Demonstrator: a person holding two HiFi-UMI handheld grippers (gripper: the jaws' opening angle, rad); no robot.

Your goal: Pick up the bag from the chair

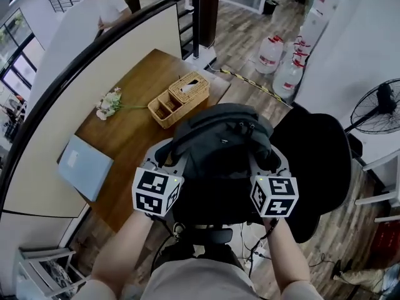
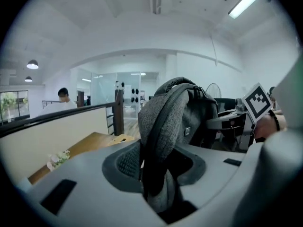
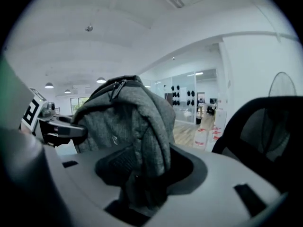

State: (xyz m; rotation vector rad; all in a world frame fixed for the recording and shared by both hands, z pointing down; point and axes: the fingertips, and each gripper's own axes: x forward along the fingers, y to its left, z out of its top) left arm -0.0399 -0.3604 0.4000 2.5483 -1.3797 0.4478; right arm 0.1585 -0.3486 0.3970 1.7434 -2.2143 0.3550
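Observation:
A dark grey backpack (image 1: pixel 219 145) hangs in the air between my two grippers, lifted off the black office chair (image 1: pixel 319 167) at the right. My left gripper (image 1: pixel 167 161) is shut on the bag's left shoulder strap (image 2: pixel 158 141), whose grey fabric fills the space between the jaws. My right gripper (image 1: pixel 267 162) is shut on the right strap (image 3: pixel 149 145). In the right gripper view the chair's back (image 3: pixel 265 126) stands beside the bag (image 3: pixel 128 117). The bag's body (image 2: pixel 189 112) rises upright beyond the left jaws.
A wooden table (image 1: pixel 137 124) lies ahead-left with a wicker basket (image 1: pixel 178 99), white flowers (image 1: pixel 109 104) and a pale blue folder (image 1: pixel 84 166). Water bottles (image 1: pixel 281 58) stand on the floor beyond. A fan (image 1: pixel 378 108) is at the right; a person (image 1: pixel 103 5) stands behind the railing.

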